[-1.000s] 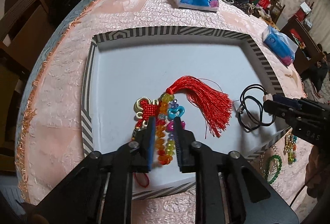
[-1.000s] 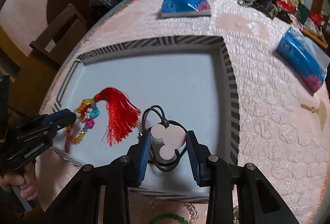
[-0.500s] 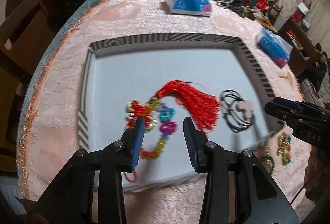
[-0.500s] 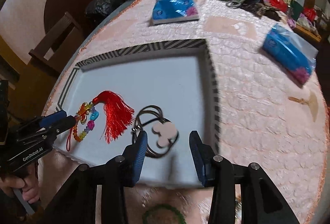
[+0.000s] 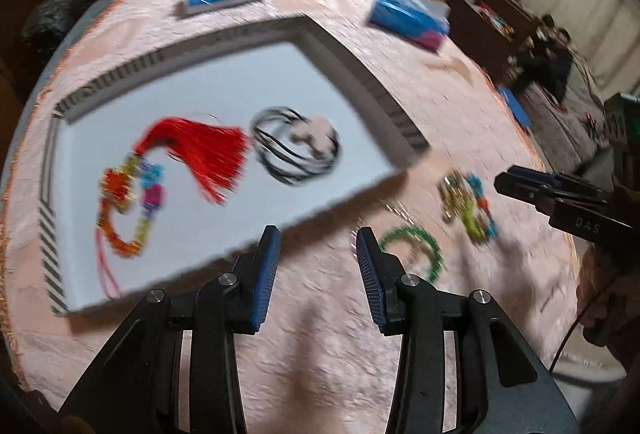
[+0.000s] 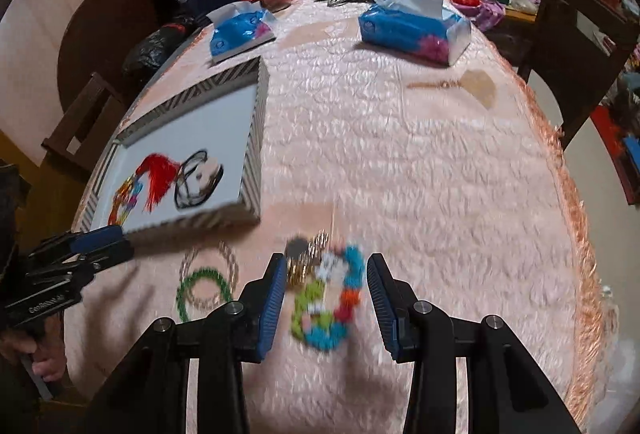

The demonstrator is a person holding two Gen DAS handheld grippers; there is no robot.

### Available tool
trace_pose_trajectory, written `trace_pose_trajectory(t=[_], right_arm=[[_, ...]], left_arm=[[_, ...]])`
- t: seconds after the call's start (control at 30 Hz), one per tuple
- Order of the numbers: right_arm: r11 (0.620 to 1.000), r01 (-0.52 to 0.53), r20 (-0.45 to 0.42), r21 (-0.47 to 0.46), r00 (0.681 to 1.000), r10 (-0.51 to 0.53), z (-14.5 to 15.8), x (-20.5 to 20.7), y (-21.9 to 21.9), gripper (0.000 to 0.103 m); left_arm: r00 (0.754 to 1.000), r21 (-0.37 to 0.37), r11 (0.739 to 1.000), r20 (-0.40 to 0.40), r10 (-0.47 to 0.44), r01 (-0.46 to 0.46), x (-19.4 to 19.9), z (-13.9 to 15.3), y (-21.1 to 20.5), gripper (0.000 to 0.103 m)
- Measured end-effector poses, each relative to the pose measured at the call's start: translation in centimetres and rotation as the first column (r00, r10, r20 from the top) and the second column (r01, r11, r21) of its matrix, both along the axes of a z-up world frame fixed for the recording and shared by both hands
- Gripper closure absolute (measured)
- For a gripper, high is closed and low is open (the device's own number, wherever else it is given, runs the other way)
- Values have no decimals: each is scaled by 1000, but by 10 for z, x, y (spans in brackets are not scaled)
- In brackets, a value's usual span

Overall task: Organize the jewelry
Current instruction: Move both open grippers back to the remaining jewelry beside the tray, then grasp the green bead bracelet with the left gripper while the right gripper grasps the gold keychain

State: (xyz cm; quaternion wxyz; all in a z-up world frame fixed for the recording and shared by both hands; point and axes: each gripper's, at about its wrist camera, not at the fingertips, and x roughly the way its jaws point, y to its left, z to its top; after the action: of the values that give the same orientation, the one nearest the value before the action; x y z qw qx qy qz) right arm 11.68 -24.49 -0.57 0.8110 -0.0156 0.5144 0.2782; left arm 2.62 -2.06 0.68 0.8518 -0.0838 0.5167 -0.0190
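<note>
Left wrist view: the left tongs (image 5: 317,246) stood wide apart and held nothing, poised above the pink quilted cloth of the counter (image 5: 460,106), just outside the near edge of the shallow white tray with a black-and-white striped rim (image 5: 394,112). Inside the tray lay the red silk tassel charm with coloured plastic beads (image 5: 200,154), and close beside it the coiled black cord necklace with a pale pendant (image 5: 298,148). Outside the tray, on the cloth, lay a green bead bracelet (image 5: 416,250) and, further right, a chunky multicoloured bead bracelet (image 5: 472,208). The picture was smeared, so fine detail was lost.

Right wrist view: the right tongs (image 6: 326,288) were also wide apart and empty, framing the multicoloured bracelet (image 6: 328,304), which lay flat on the cloth between the blue pads (image 6: 274,298). A gold-coloured trinket (image 6: 306,254) lay touching, or nearly touching, its far end; I could not tell which.

The likely trouble here was a sloppy pinch. Closing on only one side of the loop could let it swing or slide free. The pads might also catch the trinket, or snag the textured cloth. The green bracelet (image 6: 202,292) lay near the left tongs (image 6: 102,246), so the two tools could crowd each other.
</note>
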Motion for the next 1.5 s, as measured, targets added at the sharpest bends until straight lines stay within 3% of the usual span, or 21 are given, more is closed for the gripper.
trace_pose_trajectory(t=[0.23,0.57,0.63,0.7,0.73,0.87,1.17,1.2,1.23,1.3,1.5], right_arm=[[998,-64,-10,21,998,65,-12,-8,12,63],[994,-113,-70,-4,991,112,-34,6,40,71],[993,-115,-58,-11,992,114,-34,8,42,76],[993,-113,-65,-15,992,112,-36,11,40,88],[993,-120,-68,-17,991,119,-36,12,39,88],[988,-140,-36,-61,990,138,-32,4,38,89],[994,-106,12,6,994,106,5,-10,23,89],[995,-101,16,16,995,101,9,-10,21,89],[995,-96,21,22,995,95,12,-11,20,89],[995,-91,27,34,996,90,16,-11,17,89],[995,-84,42,52,996,82,25,-11,15,89]], left_arm=[[998,10,999,-58,-38,39,-11,-14,-18,64],[998,23,1000,-58,15,-14,-17,-12,-8,64],[998,25,1000,-60,18,-17,-16,-12,-8,64],[998,19,1000,-61,14,-13,-17,-13,-8,64],[998,12,1000,-61,9,-9,-17,-14,-9,64],[997,-32,999,-69,-34,32,-12,-21,-15,64],[989,-52,993,-96,-109,105,2,-40,-45,65],[989,-47,993,-98,-111,107,2,-40,-48,71],[989,-43,994,-101,-107,103,2,-40,-49,84],[988,-55,994,-111,-103,98,2,-42,-48,97],[992,-87,993,-92,-90,82,-13,-31,-41,97]])
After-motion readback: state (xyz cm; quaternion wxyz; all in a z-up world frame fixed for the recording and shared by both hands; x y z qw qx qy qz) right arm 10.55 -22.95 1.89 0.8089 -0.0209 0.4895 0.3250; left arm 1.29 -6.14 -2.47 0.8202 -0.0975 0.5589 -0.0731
